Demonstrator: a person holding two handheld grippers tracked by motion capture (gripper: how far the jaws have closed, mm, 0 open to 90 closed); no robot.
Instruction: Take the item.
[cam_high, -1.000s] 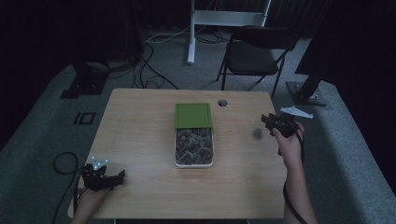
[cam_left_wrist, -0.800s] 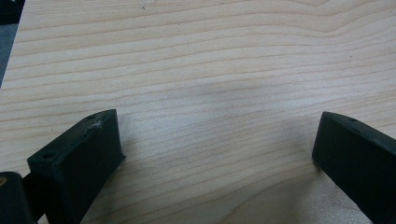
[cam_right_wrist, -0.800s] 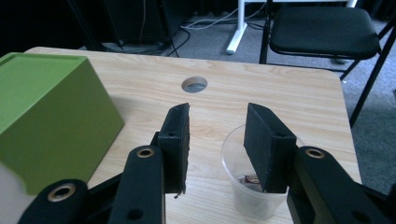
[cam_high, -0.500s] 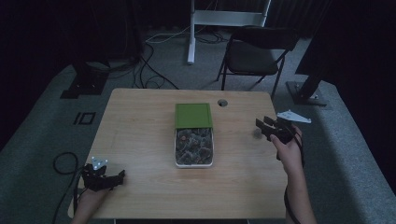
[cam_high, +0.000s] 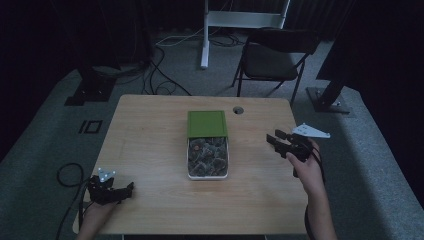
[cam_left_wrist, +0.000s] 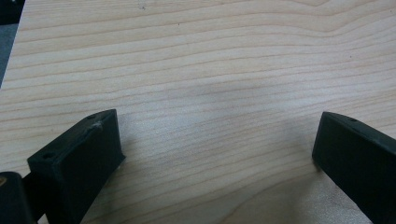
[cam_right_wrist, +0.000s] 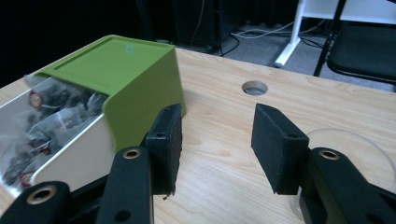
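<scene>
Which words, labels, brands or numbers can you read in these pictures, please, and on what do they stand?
None can be read.
Packets in the box: small round marks, too blurred to read.
Green lid: a faint round spot, no legible text.

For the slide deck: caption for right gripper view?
Open right gripper facing green-lidded box of packets on table.

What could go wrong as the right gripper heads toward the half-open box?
The right gripper is open with nothing between its jaws, close beside the box's green lid; a sideways bump could shove the box, which the left gripper is too far away to steady. The packets lie exposed and could spill.
</scene>
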